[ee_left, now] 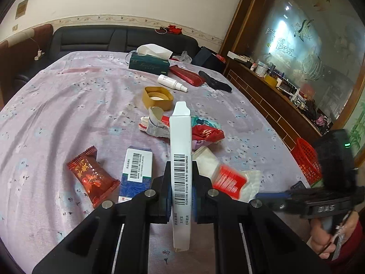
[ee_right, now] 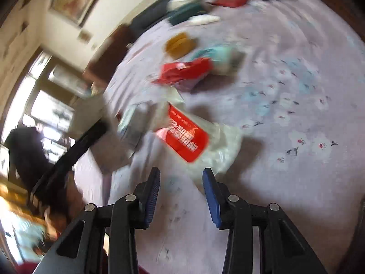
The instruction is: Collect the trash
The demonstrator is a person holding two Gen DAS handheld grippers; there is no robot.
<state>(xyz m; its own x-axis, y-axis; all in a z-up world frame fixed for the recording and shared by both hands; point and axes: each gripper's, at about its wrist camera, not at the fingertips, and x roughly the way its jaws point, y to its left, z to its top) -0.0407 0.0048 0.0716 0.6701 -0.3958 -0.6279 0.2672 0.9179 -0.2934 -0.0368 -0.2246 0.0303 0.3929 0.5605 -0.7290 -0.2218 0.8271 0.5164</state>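
Where lilac floral cloth covers the table (ee_left: pixel 68 105), listed: green tissue box (ee_left: pixel 148 64) at far edge; red basket (ee_left: pixel 306 159) off right side; white barcoded carton (ee_left: pixel 181 159) upright, clamped in left gripper (ee_left: pixel 181 191); red-and-white wrapper (ee_right: pixel 189 137) lying just beyond right gripper (ee_right: pixel 181 182), jaws part-open, empty.

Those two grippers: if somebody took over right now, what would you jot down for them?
Left gripper: shut on a flat white carton with a barcode, lifted off the table.
Right gripper: open, nothing between the pads, aimed at the red-and-white plastic packet.
Still on the tablecloth: red candy wrapper, blue-and-white box, crumpled red wrapper.
Red basket at the table's right edge.
Left: bin the carton and collect the rest.
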